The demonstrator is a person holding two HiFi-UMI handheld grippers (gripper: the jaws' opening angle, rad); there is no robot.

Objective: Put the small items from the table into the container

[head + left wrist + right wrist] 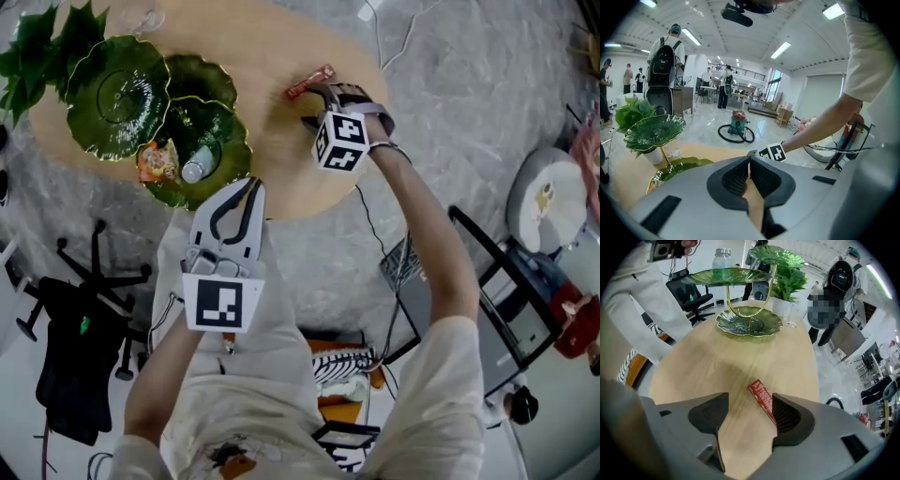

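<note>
Cream short-sleeved T-shirt [272,394] with a chest print [230,459], grey left gripper [249,187] and right gripper [317,101], black ribbed pads [708,414], black-and-white marker cubes [220,302].

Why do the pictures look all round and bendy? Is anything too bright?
Left gripper view: wide lens bends the room, black corners, ceiling lights glare white. Right gripper view: same bending; the table curves, the packet looks sharp. Head view: milder bending, even light.

Snack bar [310,82] on the table [281,178] — right of the tiered dishes [122,94] holding a bottle [198,165].
</note>
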